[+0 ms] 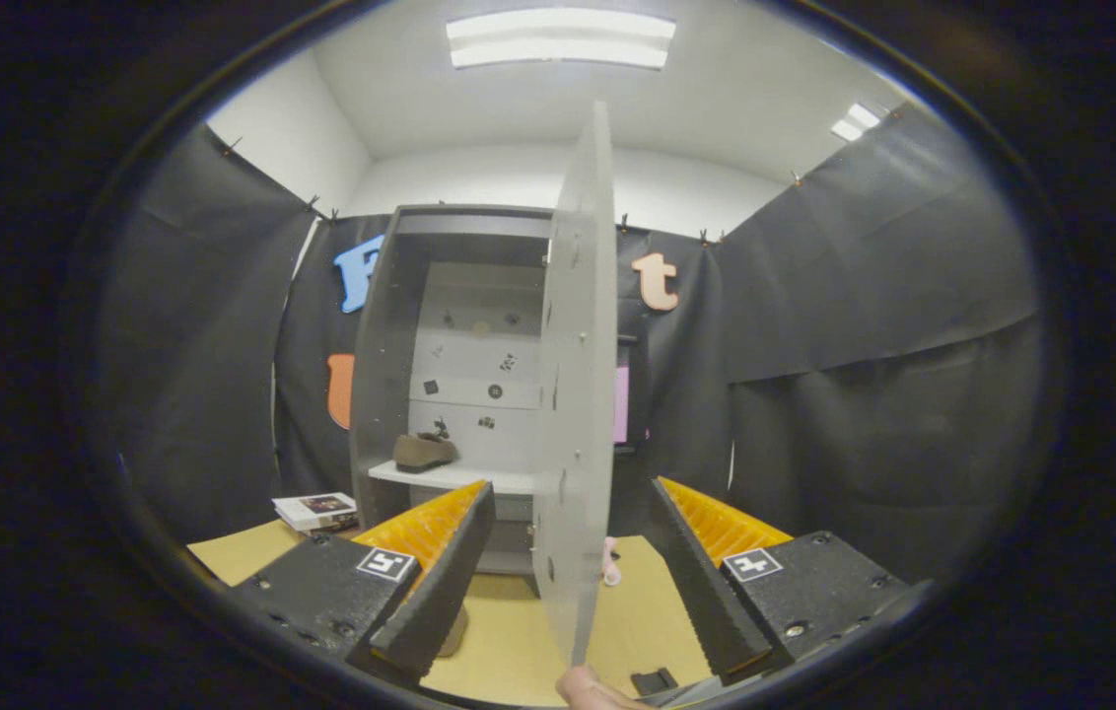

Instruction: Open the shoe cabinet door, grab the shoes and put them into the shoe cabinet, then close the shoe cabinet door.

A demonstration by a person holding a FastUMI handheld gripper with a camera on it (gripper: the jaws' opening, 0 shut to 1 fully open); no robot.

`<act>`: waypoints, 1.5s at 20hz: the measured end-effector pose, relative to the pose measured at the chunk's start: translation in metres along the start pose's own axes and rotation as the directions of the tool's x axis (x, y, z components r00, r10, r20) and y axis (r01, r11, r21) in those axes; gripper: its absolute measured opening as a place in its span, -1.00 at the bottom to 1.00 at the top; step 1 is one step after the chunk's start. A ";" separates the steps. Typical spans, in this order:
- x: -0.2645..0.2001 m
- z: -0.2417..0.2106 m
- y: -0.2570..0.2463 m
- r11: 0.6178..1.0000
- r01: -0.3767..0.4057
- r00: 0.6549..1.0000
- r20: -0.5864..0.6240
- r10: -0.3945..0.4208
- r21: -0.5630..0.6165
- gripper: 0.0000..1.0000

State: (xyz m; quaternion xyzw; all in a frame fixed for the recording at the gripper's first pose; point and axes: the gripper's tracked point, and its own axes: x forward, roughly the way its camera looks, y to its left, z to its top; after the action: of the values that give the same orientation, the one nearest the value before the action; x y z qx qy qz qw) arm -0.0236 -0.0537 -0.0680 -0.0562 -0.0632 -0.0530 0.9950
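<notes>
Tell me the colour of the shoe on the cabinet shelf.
Brown, in the gripper view: the shoe sits beyond the open tongs.

a small test booth set up like a home hallway is shown by black cloth walls (873, 325) hung on clips, a white ceiling with a long lamp (560, 37), and a grey shoe cabinet (459, 375) placed inside.

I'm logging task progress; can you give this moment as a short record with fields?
cabinet door: swung open, seen edge-on, its lower edge between the fingers
hand-held gripper: open, fingers either side of the door, not pressing it
shoe: on the shelf inside the shoe cabinet
books: stacked beside the cabinet
remaining: close the door
</notes>
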 end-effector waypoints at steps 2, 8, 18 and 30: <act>0.005 -0.024 0.031 0.999 -0.042 0.998 -0.042 0.042 -0.001 0.97; 0.039 -0.095 0.109 0.986 -0.150 0.979 -0.130 0.158 0.072 0.97; 0.108 -0.218 0.176 0.965 -0.195 0.901 -0.356 0.247 0.176 1.00; 0.152 -0.367 0.237 0.956 -0.254 0.794 -0.533 0.293 0.147 0.67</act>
State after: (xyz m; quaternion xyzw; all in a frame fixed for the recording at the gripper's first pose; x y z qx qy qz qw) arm 0.1970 0.1215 -0.4346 -0.0135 0.2320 0.0794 0.9694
